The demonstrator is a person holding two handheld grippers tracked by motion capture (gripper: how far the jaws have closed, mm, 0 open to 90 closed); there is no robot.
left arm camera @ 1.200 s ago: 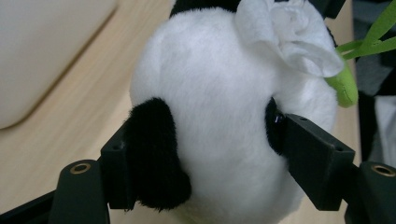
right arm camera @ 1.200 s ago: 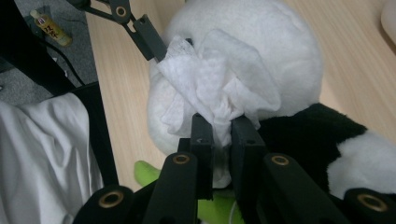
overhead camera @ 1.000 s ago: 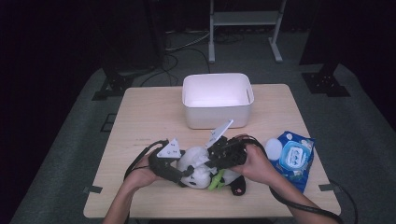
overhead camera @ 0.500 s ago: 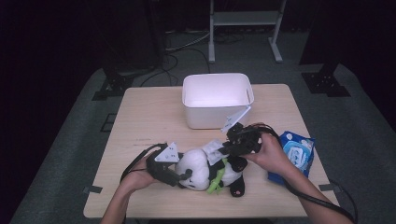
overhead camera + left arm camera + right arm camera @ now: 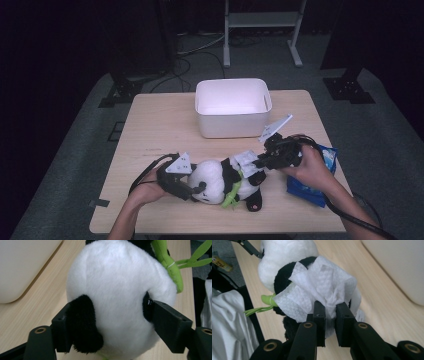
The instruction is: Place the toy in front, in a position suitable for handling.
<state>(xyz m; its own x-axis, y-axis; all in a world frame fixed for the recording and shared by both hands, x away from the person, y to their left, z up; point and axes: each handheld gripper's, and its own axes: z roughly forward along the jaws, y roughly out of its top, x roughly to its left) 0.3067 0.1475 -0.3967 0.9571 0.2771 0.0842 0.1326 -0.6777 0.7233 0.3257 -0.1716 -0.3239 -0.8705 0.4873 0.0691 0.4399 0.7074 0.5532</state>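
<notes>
A plush panda (image 5: 220, 181) lies on its side near the table's front edge, with a green bamboo sprig (image 5: 232, 194) at its belly. My left gripper (image 5: 196, 189) is shut on the panda's white head (image 5: 117, 290), one jaw over a black ear (image 5: 83, 320). My right gripper (image 5: 260, 161) is shut on a crumpled white wet wipe (image 5: 322, 287), holding it against the panda's body (image 5: 287, 275). In the high view the wipe (image 5: 246, 164) rests on the panda's upper side.
A white tub (image 5: 233, 106) stands at the back middle of the wooden table (image 5: 150, 130). A blue pack of wet wipes (image 5: 320, 175) lies at the right edge, partly under the person's right hand. Cables trail from both grippers.
My right gripper with the wipe has come down from slightly above onto the panda's body. The left gripper and the panda stay roughly in place.
</notes>
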